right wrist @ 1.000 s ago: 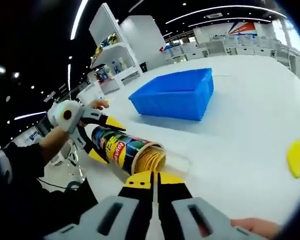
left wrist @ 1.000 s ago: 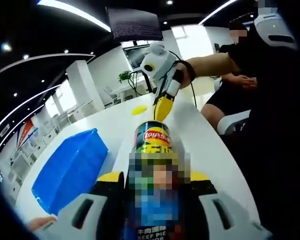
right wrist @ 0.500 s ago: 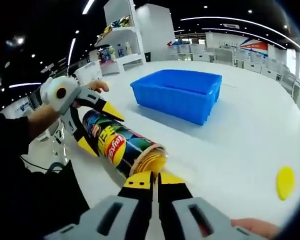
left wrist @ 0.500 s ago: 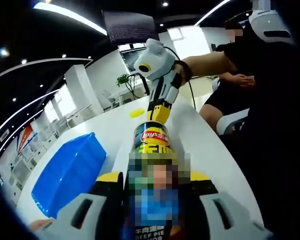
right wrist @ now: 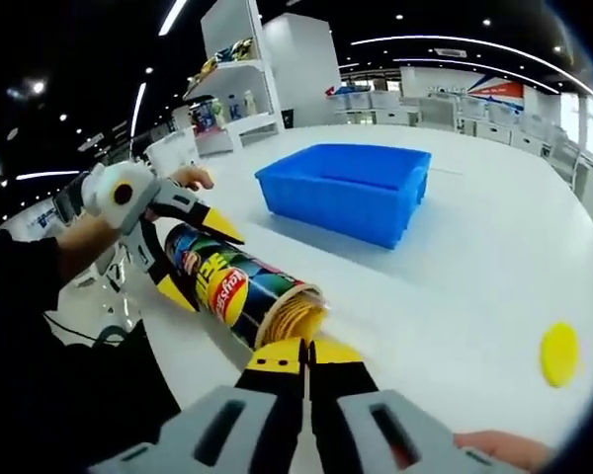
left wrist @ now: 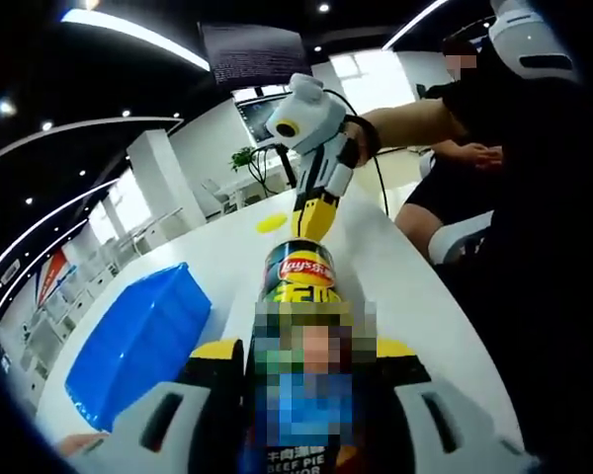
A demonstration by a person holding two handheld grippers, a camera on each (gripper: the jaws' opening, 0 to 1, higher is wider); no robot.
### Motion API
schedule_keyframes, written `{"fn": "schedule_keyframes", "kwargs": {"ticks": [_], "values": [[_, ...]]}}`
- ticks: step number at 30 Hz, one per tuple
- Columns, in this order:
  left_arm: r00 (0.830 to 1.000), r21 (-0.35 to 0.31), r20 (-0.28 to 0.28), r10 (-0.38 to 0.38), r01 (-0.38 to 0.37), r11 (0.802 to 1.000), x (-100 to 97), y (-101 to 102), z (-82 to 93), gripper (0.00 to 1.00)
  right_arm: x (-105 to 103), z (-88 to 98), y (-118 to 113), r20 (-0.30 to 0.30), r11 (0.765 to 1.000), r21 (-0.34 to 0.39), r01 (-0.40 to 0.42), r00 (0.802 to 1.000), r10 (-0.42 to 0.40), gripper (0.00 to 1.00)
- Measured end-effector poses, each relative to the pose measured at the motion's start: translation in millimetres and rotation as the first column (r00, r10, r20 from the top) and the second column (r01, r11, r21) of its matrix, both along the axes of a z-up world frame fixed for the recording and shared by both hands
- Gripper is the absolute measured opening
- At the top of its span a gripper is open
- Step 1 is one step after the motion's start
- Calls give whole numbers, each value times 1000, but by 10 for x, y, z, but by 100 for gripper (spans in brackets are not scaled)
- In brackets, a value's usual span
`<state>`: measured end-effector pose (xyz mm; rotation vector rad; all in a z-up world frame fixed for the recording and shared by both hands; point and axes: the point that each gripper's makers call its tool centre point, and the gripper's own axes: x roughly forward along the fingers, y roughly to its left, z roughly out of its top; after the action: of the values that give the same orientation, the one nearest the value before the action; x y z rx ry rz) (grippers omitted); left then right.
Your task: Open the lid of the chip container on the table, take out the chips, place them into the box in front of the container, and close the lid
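The left gripper (right wrist: 183,252) is clamping the chip container (right wrist: 239,294), lying tilted, mouth open, over the white table (right wrist: 474,276). The right gripper (right wrist: 304,354), jaws pressed together, is hovering at its chips (right wrist: 298,318). The blue box (right wrist: 351,188) is sitting farther away, the yellow lid (right wrist: 558,353) well right.

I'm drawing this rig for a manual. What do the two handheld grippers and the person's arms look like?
Both match: the left gripper and right gripper have yellow jaws with black edges, on light grey bodies with dark slots. Each carries a white rounded housing on top. A black cable loops from the right gripper past a dark wrist strap. The person wears a black sleeve on the left arm.
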<state>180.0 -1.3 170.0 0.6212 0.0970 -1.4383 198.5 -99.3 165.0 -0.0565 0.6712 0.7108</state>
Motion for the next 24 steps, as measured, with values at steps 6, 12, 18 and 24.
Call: {"fn": "schedule_keyframes", "kwargs": {"ticks": [6, 12, 18, 24], "values": [[1000, 1, 4, 0, 0, 1000, -16, 2, -3, 48, -1, 130, -80, 9, 1000, 19, 5, 1000, -5, 1], [1000, 6, 0, 1, -1, 1000, -5, 5, -6, 48, -15, 263, -174, 34, 1000, 17, 13, 999, -13, 1], [1000, 6, 2, 1, -1, 1000, -7, 4, -7, 48, -17, 482, -233, 74, 999, 28, 22, 997, -24, 1], [1000, 8, 2, 1, -1, 1000, -5, 2, -7, 48, 48, 1031, -184, 190, 1000, 28, 10, 982, -15, 1]]}}
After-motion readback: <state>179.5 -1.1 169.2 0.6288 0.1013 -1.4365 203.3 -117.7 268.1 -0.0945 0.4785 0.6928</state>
